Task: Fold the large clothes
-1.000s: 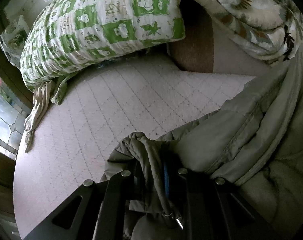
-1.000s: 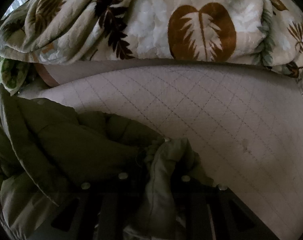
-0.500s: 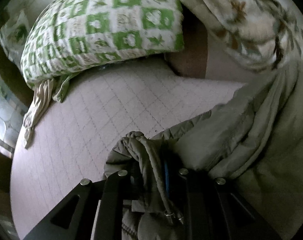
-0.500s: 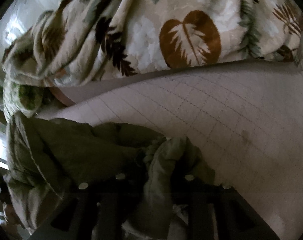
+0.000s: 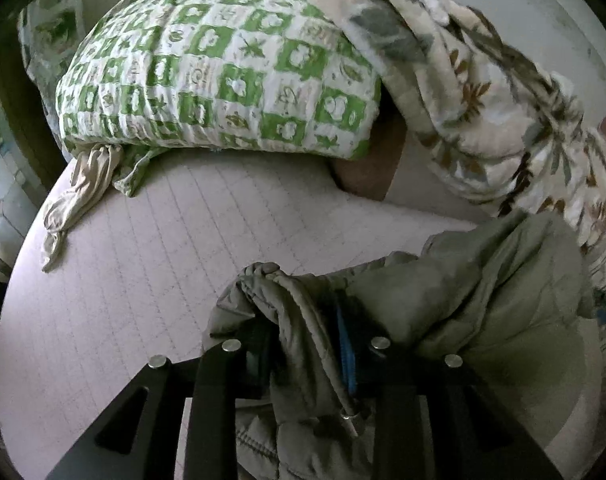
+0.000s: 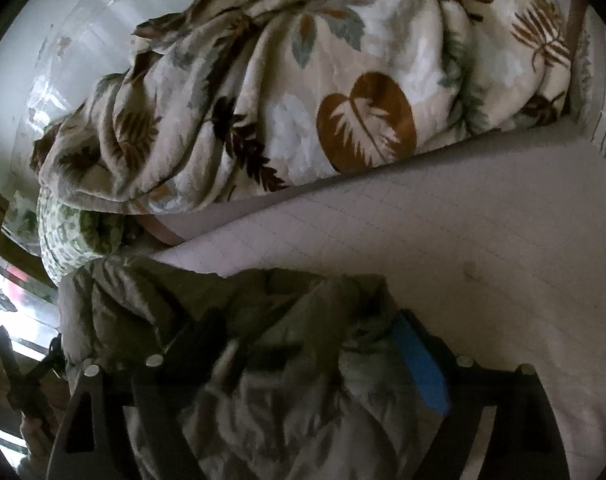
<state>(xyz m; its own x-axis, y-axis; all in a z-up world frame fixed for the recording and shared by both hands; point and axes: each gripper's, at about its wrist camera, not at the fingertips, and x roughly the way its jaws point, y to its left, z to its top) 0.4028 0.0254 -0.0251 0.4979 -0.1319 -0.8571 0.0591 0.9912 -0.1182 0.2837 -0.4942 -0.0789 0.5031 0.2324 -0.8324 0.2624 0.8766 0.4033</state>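
In the left wrist view the left tongs (image 5: 303, 344) are clenched on a bunched fold of the one olive-green quilted puffer jacket (image 5: 483, 300), the cloth squeezed between the two black fingers (image 5: 211, 392) with a strip of blue pad showing against it; the jacket trails off to the right of the tongs and hangs over the near right part of the pale pink quilted mattress (image 5: 151, 280) of the bed; beyond, at the bed's far left corner, lies one green-and-white checked pillow (image 5: 219, 76), with one limp beige cloth (image 5: 79, 192) drooping from under it at the left edge; one cream blanket printed with brown and grey leaves (image 5: 483, 92) is heaped along the far right edge, overlapping the pillow.

In the right wrist view the right tongs (image 6: 303, 360) stand wide apart, released, with the jacket (image 6: 223, 308) draped loosely across the gap and resting on both fingers, the blue pad (image 6: 423, 368) of the right-hand finger bare and not pressed to the cloth; the jacket fills the near left, over the mattress (image 6: 483, 240); the leaf blanket (image 6: 303, 100) lies piled along the far edge, and a part of the checked pillow (image 6: 67, 232) shows at the far left beneath it.
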